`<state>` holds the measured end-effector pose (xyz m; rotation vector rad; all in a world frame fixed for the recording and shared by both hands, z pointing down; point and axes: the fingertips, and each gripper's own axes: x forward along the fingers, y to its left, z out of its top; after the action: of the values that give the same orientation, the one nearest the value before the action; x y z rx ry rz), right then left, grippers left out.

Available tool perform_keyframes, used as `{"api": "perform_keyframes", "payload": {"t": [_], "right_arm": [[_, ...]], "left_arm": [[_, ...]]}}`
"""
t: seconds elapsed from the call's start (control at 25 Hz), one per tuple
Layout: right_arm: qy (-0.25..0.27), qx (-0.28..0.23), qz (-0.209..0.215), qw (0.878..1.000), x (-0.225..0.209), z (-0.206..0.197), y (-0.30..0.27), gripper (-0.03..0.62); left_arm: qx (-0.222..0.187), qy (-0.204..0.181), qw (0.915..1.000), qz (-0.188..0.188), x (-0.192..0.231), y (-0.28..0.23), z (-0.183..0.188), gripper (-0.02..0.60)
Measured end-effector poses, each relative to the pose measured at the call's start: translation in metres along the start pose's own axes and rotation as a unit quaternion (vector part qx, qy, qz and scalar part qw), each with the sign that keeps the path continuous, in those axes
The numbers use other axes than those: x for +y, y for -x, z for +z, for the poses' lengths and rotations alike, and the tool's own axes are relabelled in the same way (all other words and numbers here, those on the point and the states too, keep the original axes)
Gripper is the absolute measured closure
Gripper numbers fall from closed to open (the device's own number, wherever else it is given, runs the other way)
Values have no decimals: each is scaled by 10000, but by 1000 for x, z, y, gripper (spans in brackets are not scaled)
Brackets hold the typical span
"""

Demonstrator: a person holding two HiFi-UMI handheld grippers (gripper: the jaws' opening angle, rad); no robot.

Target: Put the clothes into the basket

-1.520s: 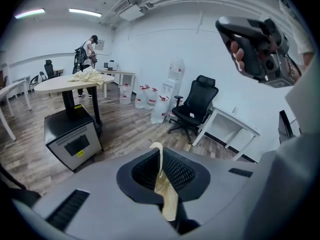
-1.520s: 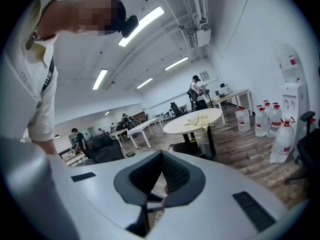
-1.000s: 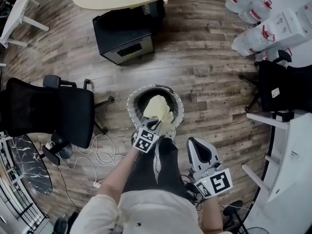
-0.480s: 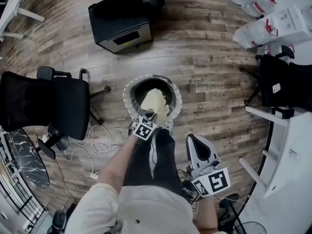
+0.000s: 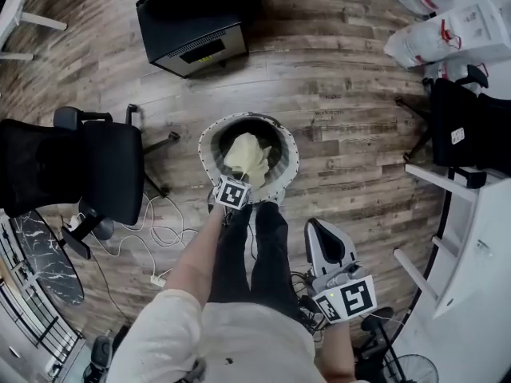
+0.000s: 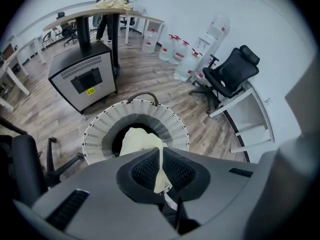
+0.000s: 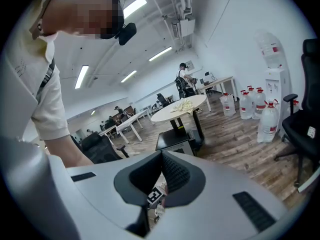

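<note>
Head view puts your left gripper (image 5: 240, 180) at the near rim of the white slatted laundry basket (image 5: 289, 164), which stands on the wood floor just ahead of your feet. The pale yellow garment (image 5: 246, 153) bunches inside the basket's ring. In the left gripper view the jaws are pressed together on a fold of that cloth, and the rest hangs down into the dark well.

You look to be at the drop: the garment is within the rim but not let go. The next move calls for spreading the left jaws so the fold slips free, then lifting clear without dragging cloth back over the edge.

Your right gripper (image 7: 161, 156) hangs by your side, pads meeting at the tips with nothing pinched between them.

You cannot tell whether the garment's low end rests on the basket's bottom, since the cloth and the shadow cover it, nor whether other clothes lie beneath. A pale heap (image 6: 114, 3) on the far table may be more clothing, but it is too small to be sure.
</note>
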<state>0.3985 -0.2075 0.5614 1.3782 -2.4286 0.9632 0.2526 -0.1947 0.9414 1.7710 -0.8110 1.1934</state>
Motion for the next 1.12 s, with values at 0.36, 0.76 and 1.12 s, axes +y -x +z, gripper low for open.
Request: {"api": "perform_keyframes", "payload": {"t": [0.36,0.76,1.12], "right_arm": [[-117,32,-42,9999,-12,-8,-5,585],[-157,22,-41,9999,-15,-9,-1,586],[-179,-36,32,9998,-6,-8,4,586]], "left_arm": [[261,202,9994,82,8,-23,4,548],[3,160,9999,-8,-1,-23,23,391],[-322,128,9988,-344,-22,0,19,549]]}}
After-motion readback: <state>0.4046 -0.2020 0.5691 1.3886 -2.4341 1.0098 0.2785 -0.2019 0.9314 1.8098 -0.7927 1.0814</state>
